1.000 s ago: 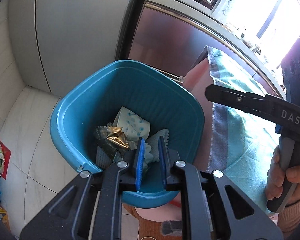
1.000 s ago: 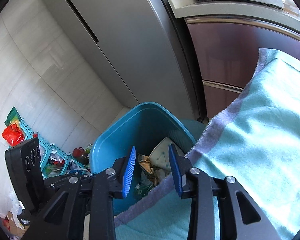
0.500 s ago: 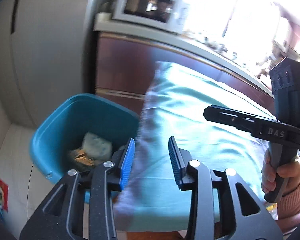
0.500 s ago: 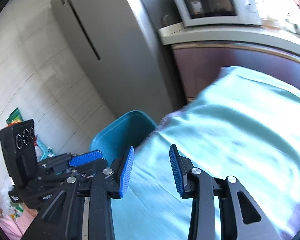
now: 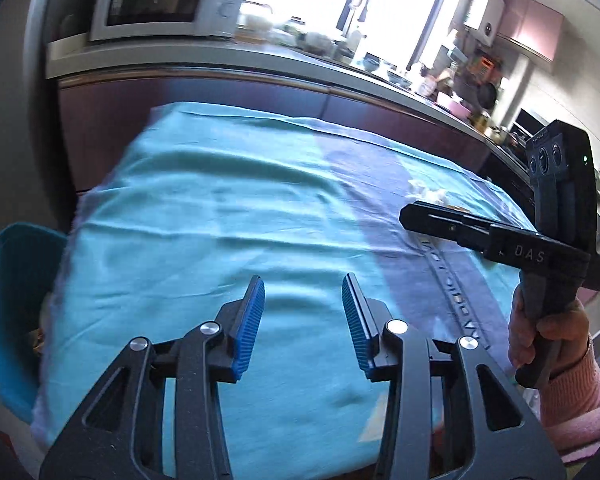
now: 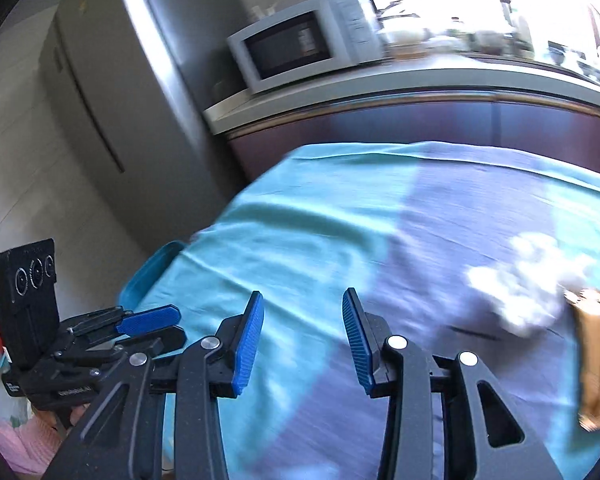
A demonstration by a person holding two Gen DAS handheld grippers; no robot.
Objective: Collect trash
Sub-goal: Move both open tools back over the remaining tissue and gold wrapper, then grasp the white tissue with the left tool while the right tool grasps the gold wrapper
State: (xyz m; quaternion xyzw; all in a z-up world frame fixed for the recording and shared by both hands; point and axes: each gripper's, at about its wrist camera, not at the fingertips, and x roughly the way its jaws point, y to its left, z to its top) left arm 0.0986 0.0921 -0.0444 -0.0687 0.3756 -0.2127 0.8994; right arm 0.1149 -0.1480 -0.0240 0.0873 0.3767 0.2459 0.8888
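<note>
My left gripper (image 5: 302,312) is open and empty above the near part of a table covered by a teal cloth (image 5: 228,216). My right gripper (image 6: 303,332) is open and empty above the same cloth (image 6: 300,216). A crumpled white tissue (image 6: 528,276) and a gold-brown wrapper (image 6: 598,356) lie on the cloth at the right of the right wrist view; the tissue shows faintly in the left wrist view (image 5: 428,192). The blue bin (image 5: 8,300) stands off the table's left edge, its rim also in the right wrist view (image 6: 148,276).
A kitchen counter (image 5: 260,60) with a microwave (image 5: 160,0) and dishes runs behind the table. A grey refrigerator (image 6: 112,92) stands at the left. The person's hand in a pink sleeve (image 5: 556,344) holds the right gripper.
Both grippers have swung right and up from over the bin to over the table. The left gripper's jaws went from nearly closed to wide open. The bin has slid to the left edge of both views.
</note>
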